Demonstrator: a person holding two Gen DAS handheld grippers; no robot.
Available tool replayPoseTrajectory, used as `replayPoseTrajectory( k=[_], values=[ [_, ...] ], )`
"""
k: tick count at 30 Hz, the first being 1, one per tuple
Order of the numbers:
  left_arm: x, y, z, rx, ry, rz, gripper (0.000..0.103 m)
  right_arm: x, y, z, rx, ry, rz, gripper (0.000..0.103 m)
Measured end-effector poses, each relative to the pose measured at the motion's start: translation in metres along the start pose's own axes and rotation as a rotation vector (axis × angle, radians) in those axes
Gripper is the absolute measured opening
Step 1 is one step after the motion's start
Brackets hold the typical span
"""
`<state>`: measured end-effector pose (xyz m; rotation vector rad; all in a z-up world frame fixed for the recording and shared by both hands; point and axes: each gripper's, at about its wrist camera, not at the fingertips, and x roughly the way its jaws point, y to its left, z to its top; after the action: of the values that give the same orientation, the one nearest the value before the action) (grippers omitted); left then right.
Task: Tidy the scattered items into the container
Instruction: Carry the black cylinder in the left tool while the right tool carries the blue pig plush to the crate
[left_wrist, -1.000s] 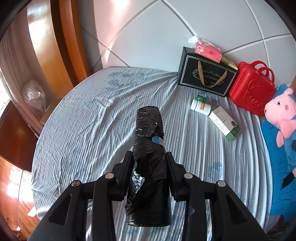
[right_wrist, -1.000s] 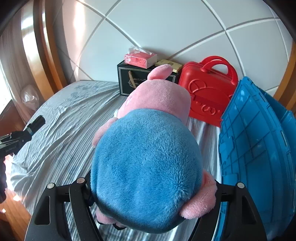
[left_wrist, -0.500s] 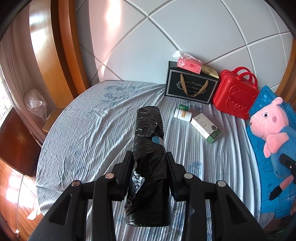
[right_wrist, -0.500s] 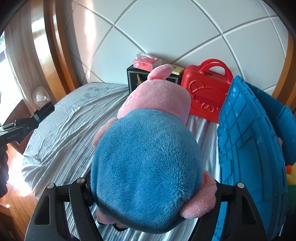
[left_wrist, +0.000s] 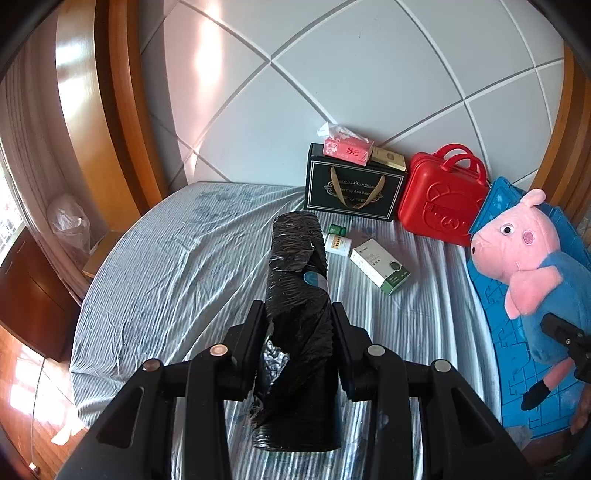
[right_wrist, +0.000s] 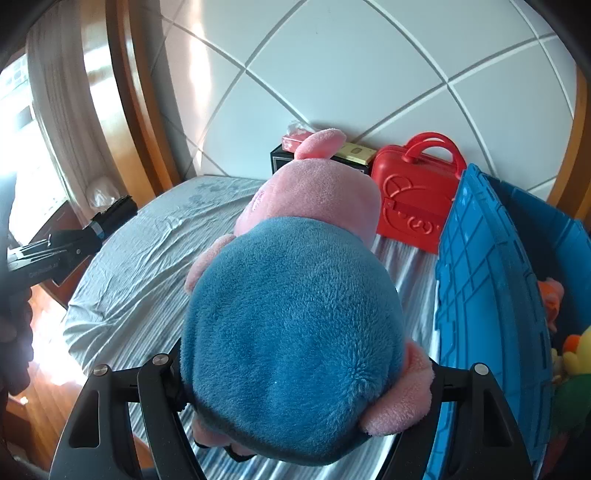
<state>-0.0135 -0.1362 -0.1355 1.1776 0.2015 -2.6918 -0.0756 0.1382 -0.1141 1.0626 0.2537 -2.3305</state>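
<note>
Plush pig (right_wrist: 291, 332): right gripper (right_wrist: 303, 391) clamped across its blue belly, carried above the bed's right edge beside the blue crate (right_wrist: 491, 295). Soft, light, squashes under the pads; body grip looks secure, limbs dangle. Left gripper (left_wrist: 298, 332) clenched on 1 black bag roll (left_wrist: 297, 295), light, slick film, likely to slide if tilted. Further out on the bed (left_wrist: 166, 277): 2 bottles (left_wrist: 338, 242) and 1 white box (left_wrist: 380, 266) near the head end. Crate rim stands tall; room above it looks open.
</note>
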Motion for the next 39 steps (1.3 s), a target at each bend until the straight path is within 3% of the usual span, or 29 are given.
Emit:
replayPoseTrajectory(
  k=[20,39],
  values=[
    [-0.042,-0.095,0.024,0.046,-0.084,-0.049,0.034,-0.071,-0.062,0.013,0.024,-0.103,0.049,0.076],
    [-0.051,-0.233,0.065,0.241,-0.157,-0.172,0.034,-0.126,-0.144,0.013,0.081,-0.194,-0.024,0.076]
  ],
)
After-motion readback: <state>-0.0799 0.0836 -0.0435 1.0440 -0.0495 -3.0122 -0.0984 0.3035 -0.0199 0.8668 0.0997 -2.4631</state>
